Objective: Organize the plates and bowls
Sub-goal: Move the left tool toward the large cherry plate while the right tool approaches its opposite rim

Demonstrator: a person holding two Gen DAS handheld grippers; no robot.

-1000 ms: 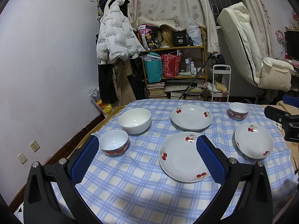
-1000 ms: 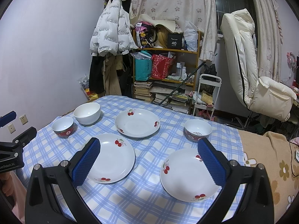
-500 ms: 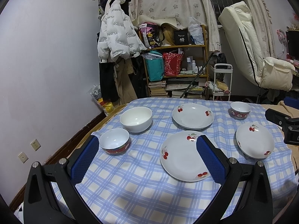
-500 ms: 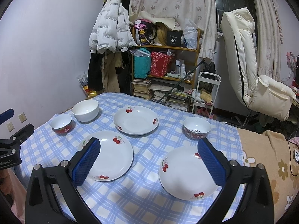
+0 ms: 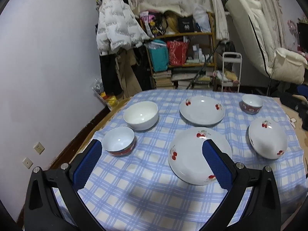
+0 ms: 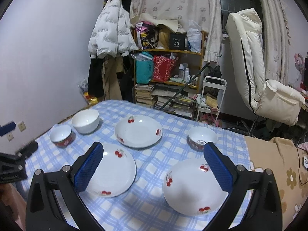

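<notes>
I see three cherry-print plates on the counter [image 5: 146, 190]: the near plate [image 5: 199, 155] ahead of my left gripper [image 5: 152, 163], the far plate [image 5: 202, 109] behind it, the right plate [image 6: 194, 186] under my right gripper [image 6: 154, 165]. Three bowls sit apart: a white bowl [image 5: 141, 115] and a red-banded bowl [image 5: 118, 141] side by side at left, another red-banded bowl [image 6: 202, 137] beyond the right plate. Nothing is stacked yet. Both pairs of jaws are spread wide and empty, hovering above, I'd judge to choose a first plate. Each gripper seems set to serve its own side.
</notes>
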